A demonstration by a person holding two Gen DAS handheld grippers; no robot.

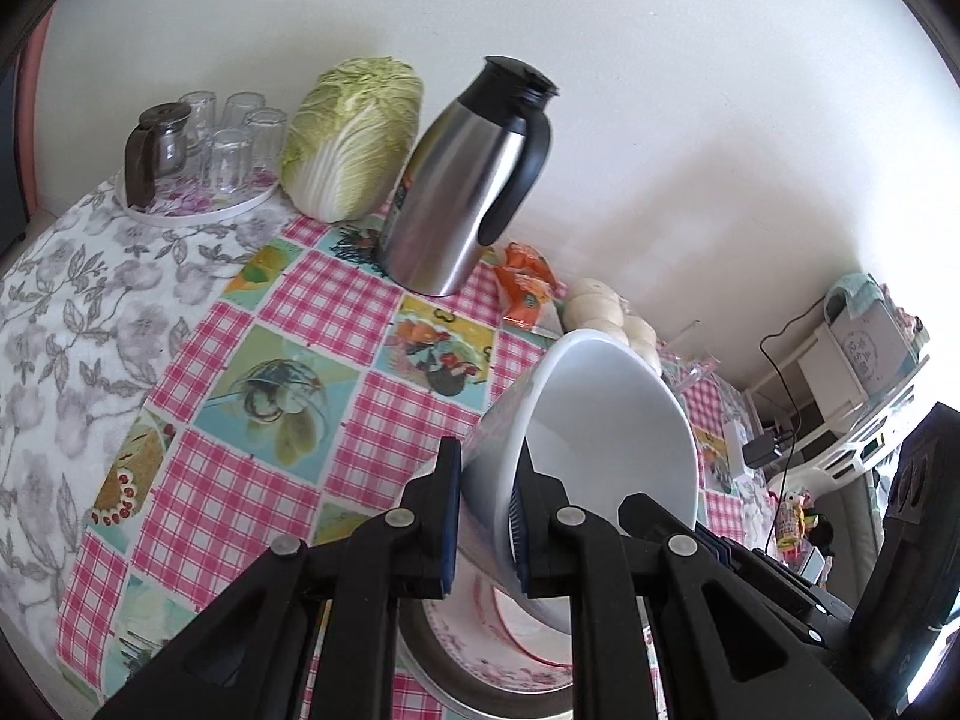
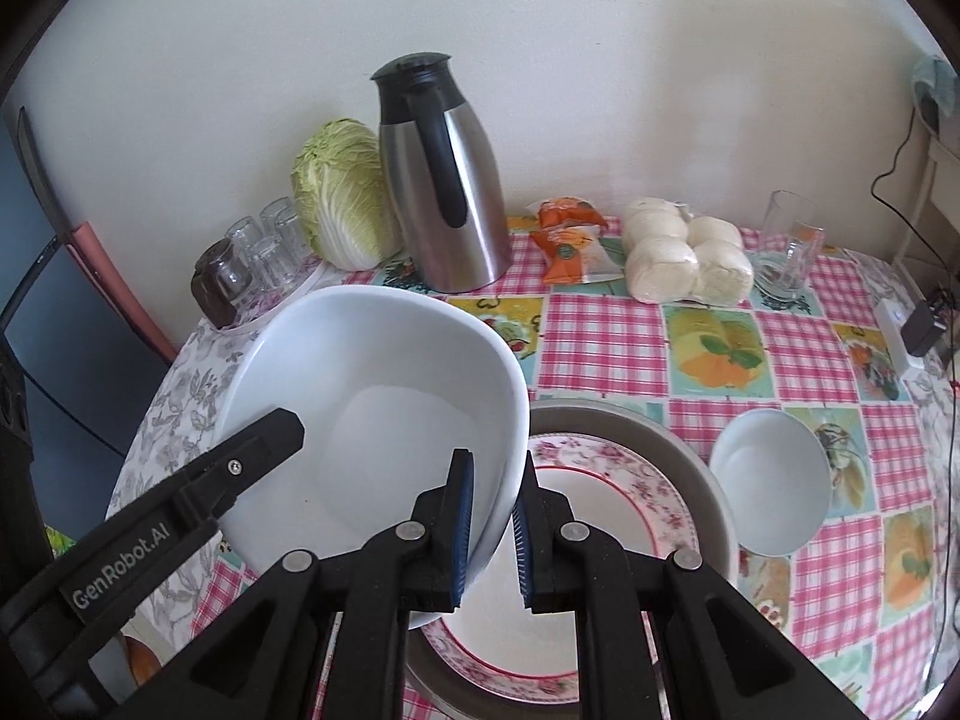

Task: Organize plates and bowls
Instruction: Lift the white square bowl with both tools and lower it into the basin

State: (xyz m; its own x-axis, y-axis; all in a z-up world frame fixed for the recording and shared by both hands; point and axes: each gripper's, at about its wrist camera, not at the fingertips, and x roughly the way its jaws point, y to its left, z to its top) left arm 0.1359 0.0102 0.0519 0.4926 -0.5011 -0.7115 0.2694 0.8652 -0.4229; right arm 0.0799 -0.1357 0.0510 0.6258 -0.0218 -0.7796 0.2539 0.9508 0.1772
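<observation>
Big white bowl (image 2: pixel 372 420) is up off the table (image 2: pixel 606 336), tilted. We've got the left tool (image 1: pixel 489 516) and right tool (image 2: pixel 491 531) each pinching its rim on opposite sides, probably since it's wide, above the floral plate (image 2: pixel 606 480).

The left tool (image 1: pixel 489 516) clamps the rim of a tilted white bowl (image 1: pixel 612 420) above a floral plate (image 1: pixel 480 654). A steel jug (image 1: pixel 462 180) and cabbage (image 1: pixel 354 138) stand on the counter (image 1: pixel 300 312).
</observation>
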